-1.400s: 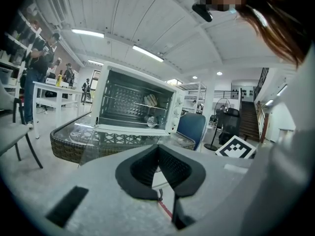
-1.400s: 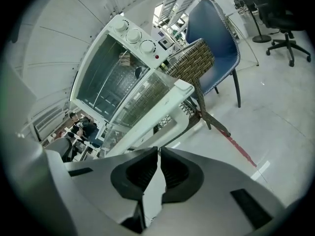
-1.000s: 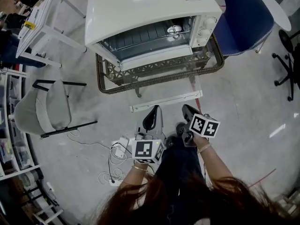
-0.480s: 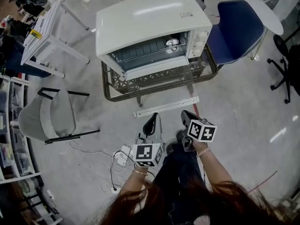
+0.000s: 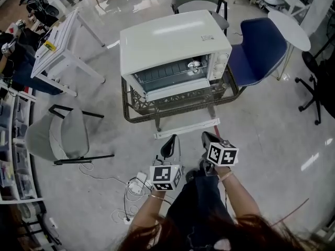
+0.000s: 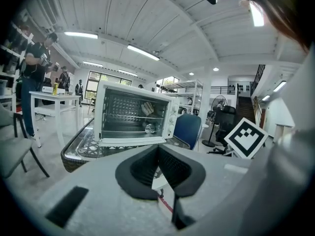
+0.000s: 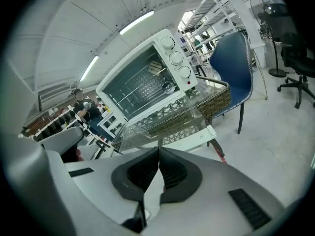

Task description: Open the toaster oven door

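toaster oven (image 5: 175,46) sits on a wicker table (image 5: 233,88) with a glass top. that puts its front low enough for a standing person to reach down to. the door (image 5: 175,92) looks already dropped. it shows as a white flap sticking out from the bottom of the toaster oven's front, and the rack (image 5: 167,75) inside is in plain sight with no glass over it. so the task reads as done, or near enough. the knobs (image 5: 222,61) run down the right end of the toaster oven's front.

both tools are well apart from the toaster oven, out on its door side over bare floor. the left gripper (image 5: 168,141) has its pads pressed together on nothing. the right gripper (image 5: 208,138) is the same, jaws together and empty, and it's further toward the toaster oven's knob end than the left one. both point roughly at the toaster oven's front and a bit downward, held in close to the person's body. best guess is that it's a parked pose. there's nothing to grab, so the jaws are closed and the hands sit clear of where the door swings.

a blue chair (image 5: 259,51) stands just beside the toaster oven's knob end. some cables (image 5: 137,175) lie on the floor well in front of the toaster oven, near the person's feet, so they're probably worth stepping around.
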A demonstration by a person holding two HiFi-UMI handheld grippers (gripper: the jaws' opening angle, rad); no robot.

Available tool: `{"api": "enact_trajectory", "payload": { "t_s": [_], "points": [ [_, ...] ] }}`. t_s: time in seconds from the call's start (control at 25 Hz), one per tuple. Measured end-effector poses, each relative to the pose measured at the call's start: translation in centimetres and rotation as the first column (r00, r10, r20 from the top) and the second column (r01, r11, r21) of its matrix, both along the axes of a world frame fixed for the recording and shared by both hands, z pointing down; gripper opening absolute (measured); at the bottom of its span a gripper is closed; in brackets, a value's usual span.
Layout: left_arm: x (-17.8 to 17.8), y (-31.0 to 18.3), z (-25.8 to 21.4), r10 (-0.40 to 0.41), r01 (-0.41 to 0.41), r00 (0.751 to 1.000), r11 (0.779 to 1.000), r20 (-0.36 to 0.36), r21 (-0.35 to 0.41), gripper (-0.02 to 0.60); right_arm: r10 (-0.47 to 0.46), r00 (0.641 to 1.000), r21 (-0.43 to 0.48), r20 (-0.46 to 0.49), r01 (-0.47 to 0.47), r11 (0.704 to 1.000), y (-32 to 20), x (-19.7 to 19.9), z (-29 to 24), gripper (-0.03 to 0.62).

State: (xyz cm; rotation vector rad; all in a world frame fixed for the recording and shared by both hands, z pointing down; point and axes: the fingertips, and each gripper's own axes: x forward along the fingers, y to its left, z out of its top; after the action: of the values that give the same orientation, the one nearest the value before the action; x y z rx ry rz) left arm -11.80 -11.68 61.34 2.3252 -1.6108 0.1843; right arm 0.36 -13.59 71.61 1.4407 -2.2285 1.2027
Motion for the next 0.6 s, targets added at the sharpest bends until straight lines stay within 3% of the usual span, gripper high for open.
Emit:
{"api": "enact_trajectory", "payload": {
  "t_s": [0.6],
  "points": [
    [0.9,0.9,-6.0,-0.027,0.026,1.0,0.999,0.012,0.039,0.015,-0.069,0.992,0.149,-0.104,0.084,0.985,0.0,0.2,-7.5,0.002]
  ]
}}
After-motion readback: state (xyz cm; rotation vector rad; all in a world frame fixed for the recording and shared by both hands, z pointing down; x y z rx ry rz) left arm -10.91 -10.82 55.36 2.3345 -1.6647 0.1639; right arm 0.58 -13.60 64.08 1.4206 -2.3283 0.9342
